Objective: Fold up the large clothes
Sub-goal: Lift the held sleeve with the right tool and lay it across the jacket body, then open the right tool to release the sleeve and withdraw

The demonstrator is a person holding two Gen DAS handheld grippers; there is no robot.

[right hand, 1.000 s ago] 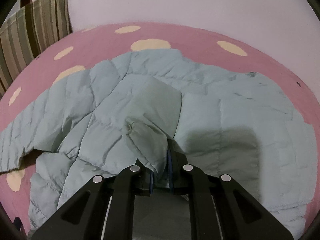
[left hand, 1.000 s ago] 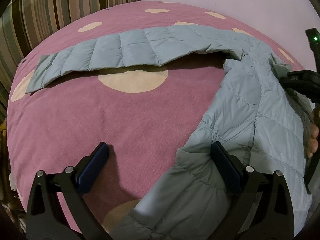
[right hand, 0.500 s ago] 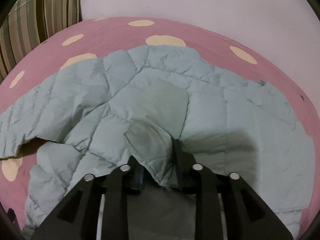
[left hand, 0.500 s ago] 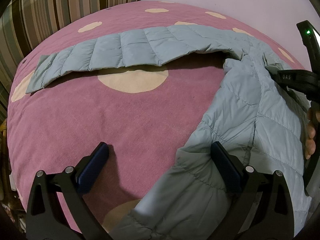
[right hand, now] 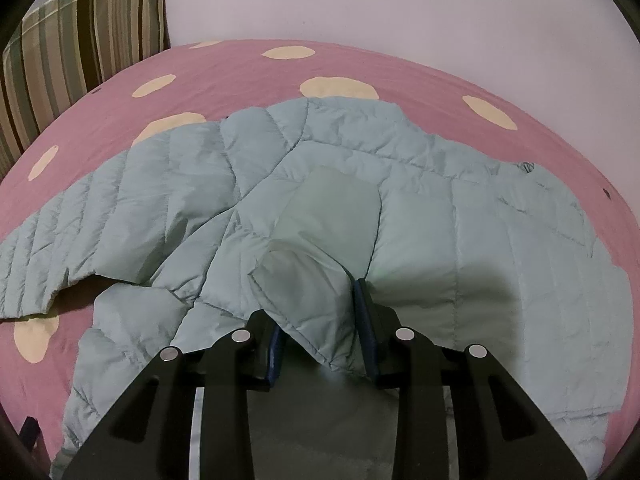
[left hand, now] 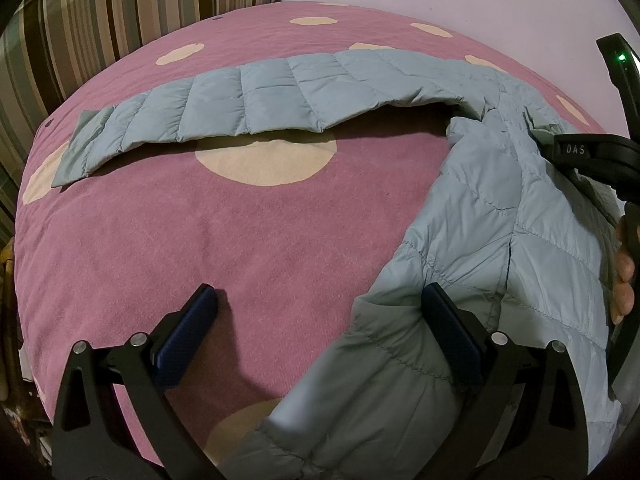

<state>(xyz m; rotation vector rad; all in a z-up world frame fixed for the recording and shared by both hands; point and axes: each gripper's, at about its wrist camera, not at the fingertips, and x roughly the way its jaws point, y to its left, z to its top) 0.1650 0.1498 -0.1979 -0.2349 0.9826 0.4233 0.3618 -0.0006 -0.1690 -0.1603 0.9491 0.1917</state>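
Stretching leftward across the far part of the pink dotted bedspread, the sleeve of the pale blue puffer jacket lies flat, cuff pointing left toward the striped pillow. Nearer, the left gripper is spread wide, its right finger against the jacket's side, unchanged. Rightward, the right gripper, formerly clamped tighter, now pinches a fold more loosely.
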